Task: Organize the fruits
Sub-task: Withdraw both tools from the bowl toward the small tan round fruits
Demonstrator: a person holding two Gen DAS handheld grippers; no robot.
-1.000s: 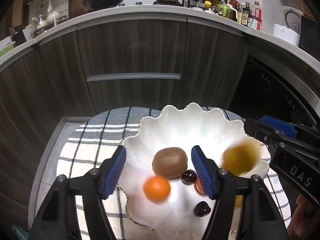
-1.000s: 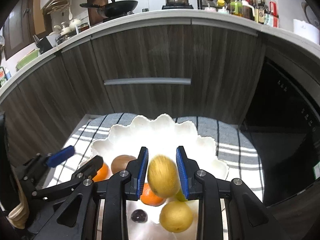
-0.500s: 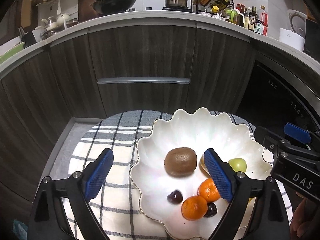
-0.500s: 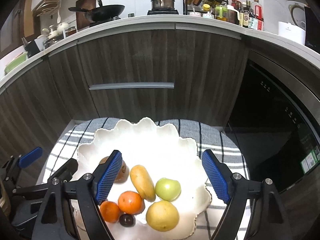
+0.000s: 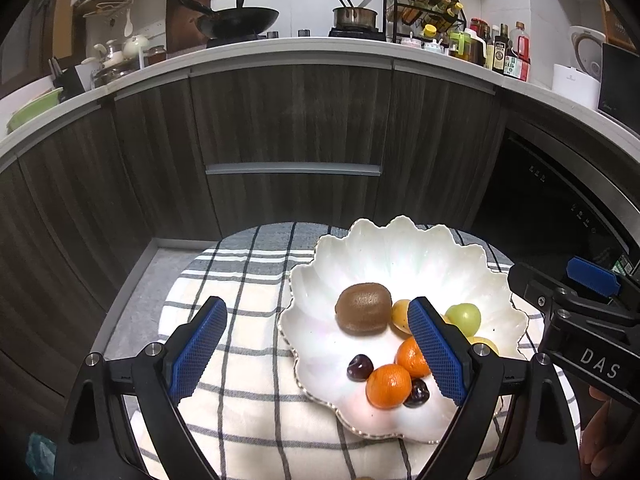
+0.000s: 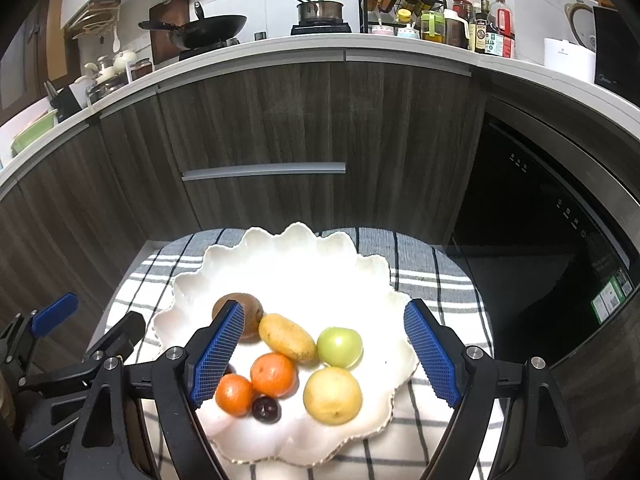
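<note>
Your right tool [image 6: 324, 356] has released the mango [image 6: 287, 336] into the bowl [image 6: 320, 256]; both tools gape empty, fruit apparently all gathered.

Our left gripper [image 5: 316, 354] is matte black plastic w/ two angled arms; each finger carries a blue pad [image 5: 198, 350] w/ fine cross-hatch grid; round silver screws sit on the arms just behind the pads; our right gripper [image 6: 324, 354] is built the same, black frame, blue gridded pads [image 6: 218, 354], silver screws behind them; in the left cam its side shows white "DAS" lettering below a blue tab; bare skin of our right hand [image 5: 600, 436] shows just under that lettering.
</note>
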